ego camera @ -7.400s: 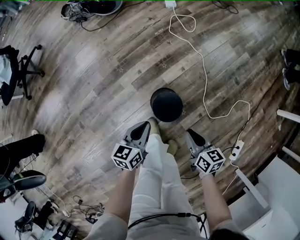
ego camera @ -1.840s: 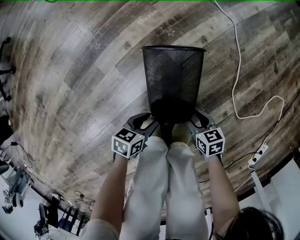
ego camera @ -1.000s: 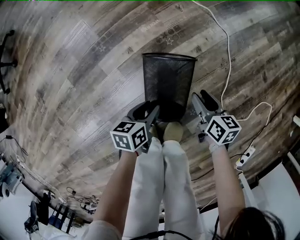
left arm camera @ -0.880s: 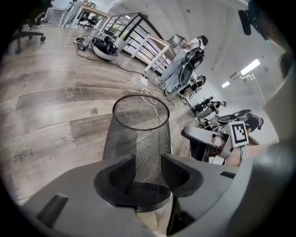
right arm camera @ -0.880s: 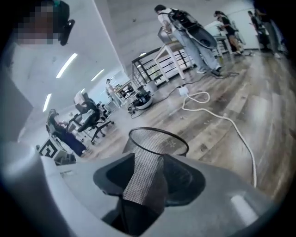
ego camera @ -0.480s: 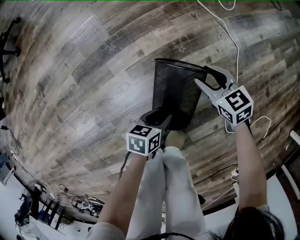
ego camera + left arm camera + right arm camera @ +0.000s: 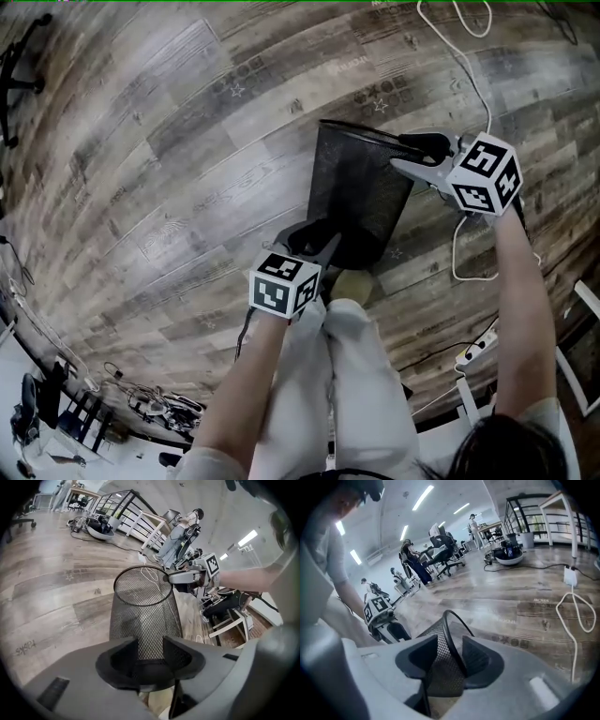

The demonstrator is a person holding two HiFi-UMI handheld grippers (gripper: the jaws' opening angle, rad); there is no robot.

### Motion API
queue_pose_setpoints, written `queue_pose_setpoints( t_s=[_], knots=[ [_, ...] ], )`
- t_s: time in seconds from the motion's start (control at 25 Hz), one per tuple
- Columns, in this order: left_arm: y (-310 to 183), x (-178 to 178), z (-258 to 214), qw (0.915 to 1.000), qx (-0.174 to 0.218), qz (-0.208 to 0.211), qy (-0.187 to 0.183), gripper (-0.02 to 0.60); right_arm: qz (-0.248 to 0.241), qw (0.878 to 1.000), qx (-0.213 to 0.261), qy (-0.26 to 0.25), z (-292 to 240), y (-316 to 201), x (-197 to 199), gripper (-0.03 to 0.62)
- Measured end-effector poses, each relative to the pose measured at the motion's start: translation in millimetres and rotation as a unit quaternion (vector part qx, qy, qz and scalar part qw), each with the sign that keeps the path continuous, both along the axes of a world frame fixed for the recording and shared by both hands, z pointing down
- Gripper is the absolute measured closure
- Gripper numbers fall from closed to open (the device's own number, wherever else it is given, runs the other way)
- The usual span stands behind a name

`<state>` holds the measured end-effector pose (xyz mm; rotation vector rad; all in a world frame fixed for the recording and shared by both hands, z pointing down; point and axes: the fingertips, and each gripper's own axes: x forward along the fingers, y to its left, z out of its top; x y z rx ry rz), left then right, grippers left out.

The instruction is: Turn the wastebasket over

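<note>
- The left gripper [image 7: 321,240], nearest the person's legs [image 7: 328,375], has its jaws clamped on the base of the wastebasket [image 7: 361,192]. In its own view they cover the base edge, so the exact hold is hard to make out.
- A foot [image 7: 350,284] shows only in part beside the base. Whether the base touches the floor [image 7: 187,141] cannot be told.
- The black mesh wastebasket leans tilted, mouth up and away.
- At the far rim, the right gripper [image 7: 405,155] has its jaws apart astride the rim wire; they have just been closing.
- Half a second earlier that gripper slanted steeply at the rim. Seconds before, both grippers flanked the base.
</note>
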<state>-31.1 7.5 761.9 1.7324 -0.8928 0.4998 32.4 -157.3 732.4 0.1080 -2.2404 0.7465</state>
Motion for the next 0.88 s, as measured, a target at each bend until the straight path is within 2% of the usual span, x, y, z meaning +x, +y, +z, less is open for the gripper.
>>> queue_pose_setpoints(
  t_s=[0.16,0.36,0.44,0.52,0.6,0.8,0.88],
  knots=[
    [1,-10,2,1.0,0.002,-0.003,0.007,0.42,-0.022,0.999,-0.043,-0.007,-1,3,-16,0.455],
    [1,-20,4,1.0,0.003,0.004,0.009,0.42,-0.038,0.997,-0.064,-0.003,-2,5,-28,0.475],
    [-1,-26,5,0.9999,0.008,0.0,-0.007,0.42,-0.046,0.996,-0.07,-0.004,-5,6,-29,0.492],
    [-3,-37,10,0.9994,0.006,-0.018,-0.029,0.42,-0.043,0.996,-0.079,-0.011,-10,9,-28,0.529],
    [-3,-45,12,0.9986,-0.005,-0.036,-0.038,0.422,-0.035,0.996,-0.087,-0.015,-16,13,-25,0.54],
    [8,-38,7,0.9984,-0.026,-0.03,-0.041,0.422,-0.023,0.994,-0.101,-0.024,-34,31,-13,0.554],
    [10,-32,0,0.9986,-0.031,-0.033,-0.029,0.422,-0.028,0.995,-0.097,-0.025,-43,39,-11,0.556]
  ],
)
